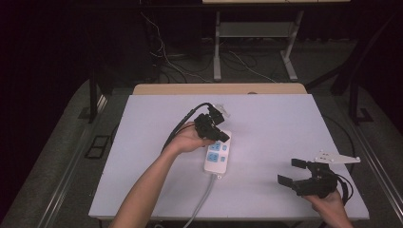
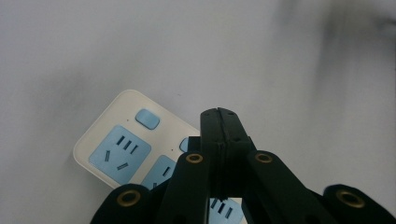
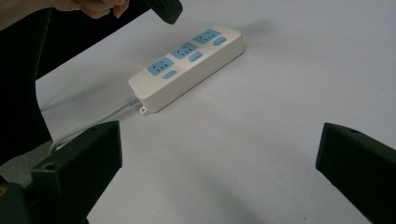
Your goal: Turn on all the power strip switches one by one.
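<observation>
Power strip [image 1: 218, 153]: lies mid-surface [image 1: 266, 123], cord trailing toward the person.
Left tongs [image 1: 223, 136]: closed on nothing, over the strip's far end; their own view shows jaws pressed together.
Right tongs [image 1: 292, 171]: wide open, empty, well apart.

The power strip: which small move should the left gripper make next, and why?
Probably lower the shut left gripper onto a blue switch of the power strip. Its closed jaws hover just above the strip, while the open right gripper waits apart.
</observation>
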Motion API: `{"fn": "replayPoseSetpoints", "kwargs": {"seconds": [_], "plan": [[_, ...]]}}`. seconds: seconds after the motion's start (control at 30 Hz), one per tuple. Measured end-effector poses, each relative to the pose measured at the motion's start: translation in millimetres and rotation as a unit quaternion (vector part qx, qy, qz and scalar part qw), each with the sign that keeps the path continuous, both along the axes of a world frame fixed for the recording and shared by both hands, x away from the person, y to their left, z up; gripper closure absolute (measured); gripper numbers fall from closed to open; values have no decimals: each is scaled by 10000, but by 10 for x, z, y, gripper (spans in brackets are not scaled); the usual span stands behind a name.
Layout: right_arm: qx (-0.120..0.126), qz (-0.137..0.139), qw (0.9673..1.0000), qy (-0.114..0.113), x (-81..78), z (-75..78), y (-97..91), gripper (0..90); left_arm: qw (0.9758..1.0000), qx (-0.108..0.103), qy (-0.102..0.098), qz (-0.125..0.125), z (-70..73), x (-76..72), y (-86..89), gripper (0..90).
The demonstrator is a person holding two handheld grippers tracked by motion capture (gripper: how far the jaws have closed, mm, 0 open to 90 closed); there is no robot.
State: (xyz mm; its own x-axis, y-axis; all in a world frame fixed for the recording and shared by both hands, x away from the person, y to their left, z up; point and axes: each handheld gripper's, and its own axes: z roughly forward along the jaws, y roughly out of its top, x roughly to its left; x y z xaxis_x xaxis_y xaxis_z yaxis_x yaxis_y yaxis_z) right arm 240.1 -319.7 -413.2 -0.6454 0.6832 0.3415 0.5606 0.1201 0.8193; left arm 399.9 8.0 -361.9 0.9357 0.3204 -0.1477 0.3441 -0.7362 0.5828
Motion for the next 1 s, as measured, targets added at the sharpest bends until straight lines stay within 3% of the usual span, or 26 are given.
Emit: {"fn": "replayPoseSetpoints", "kwargs": {"seconds": [1.0], "plan": [[-15,14,10000,-13,1,-3,-7,3,9996,254,127,68,-345,129,-102,894]]}}
